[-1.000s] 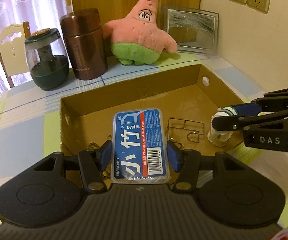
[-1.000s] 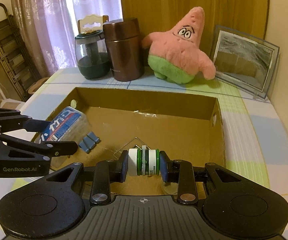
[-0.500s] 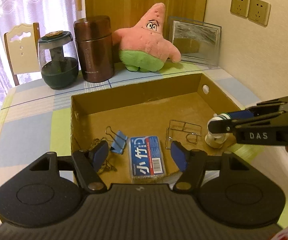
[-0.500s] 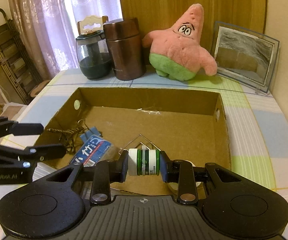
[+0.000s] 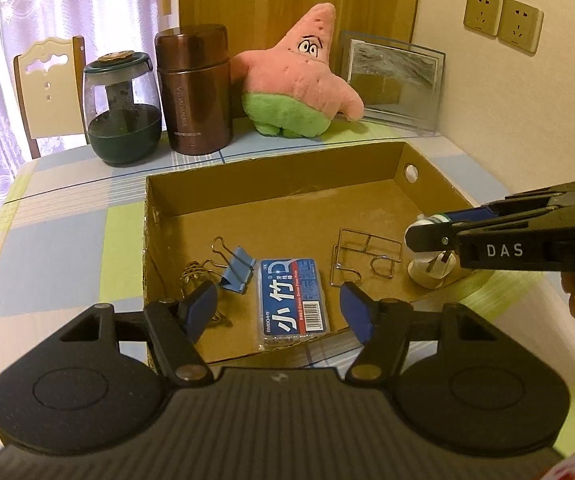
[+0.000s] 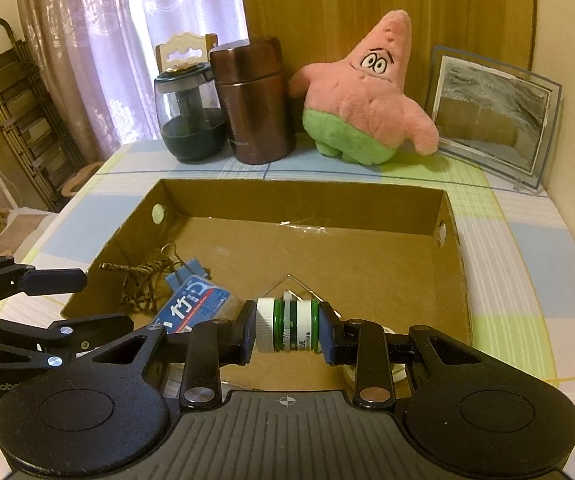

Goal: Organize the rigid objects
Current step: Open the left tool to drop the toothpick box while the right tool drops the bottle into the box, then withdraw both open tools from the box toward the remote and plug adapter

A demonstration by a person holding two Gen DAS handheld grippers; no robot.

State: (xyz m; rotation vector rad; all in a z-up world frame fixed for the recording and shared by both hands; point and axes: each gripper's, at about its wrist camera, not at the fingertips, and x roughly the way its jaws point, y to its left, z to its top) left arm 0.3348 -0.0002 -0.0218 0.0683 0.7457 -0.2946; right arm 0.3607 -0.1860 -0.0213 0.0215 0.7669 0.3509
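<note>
Left wrist view: one cardboard box (image 5: 439, 184), holding one blue floss-pick case (image 5: 292, 300) printed "BMBO Classic Dental Floss Picks" at 6 o'clock, one wire puzzle (image 5: 363, 258) at 3, one blue binder clip (image 5: 237, 270) at 9. Left gripper (image 5: 279, 308) is released, empty. Right gripper (image 6: 287, 330), marked "DAS", clenches one white-and-green bottle (image 6: 287, 326) over the box's near edge.
</note>
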